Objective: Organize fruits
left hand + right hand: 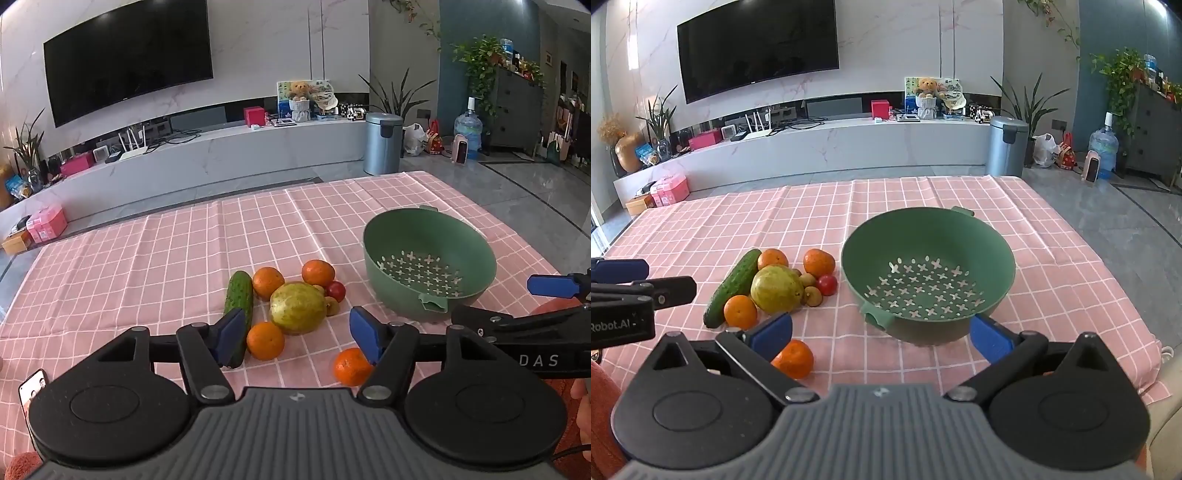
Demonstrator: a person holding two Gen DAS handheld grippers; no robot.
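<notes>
A heap of fruit lies on the pink checked tablecloth (147, 258): a cucumber (239, 299), a large yellow-green pear-like fruit (297, 307), several oranges (267, 282), a small red fruit (336, 290). One orange (351, 367) lies apart, nearest me. An empty green colander bowl (428, 258) stands right of the heap. My left gripper (301, 338) hovers open above the near side of the heap, holding nothing. My right gripper (882, 338) is open wide in front of the colander (927, 273), with the lone orange (794, 359) beside its left finger.
The table's far edge gives onto a tiled floor with a metal bin (382, 147) and a long TV console (221, 155). A phone (33, 387) lies at the left near corner. The cloth behind the fruit is bare.
</notes>
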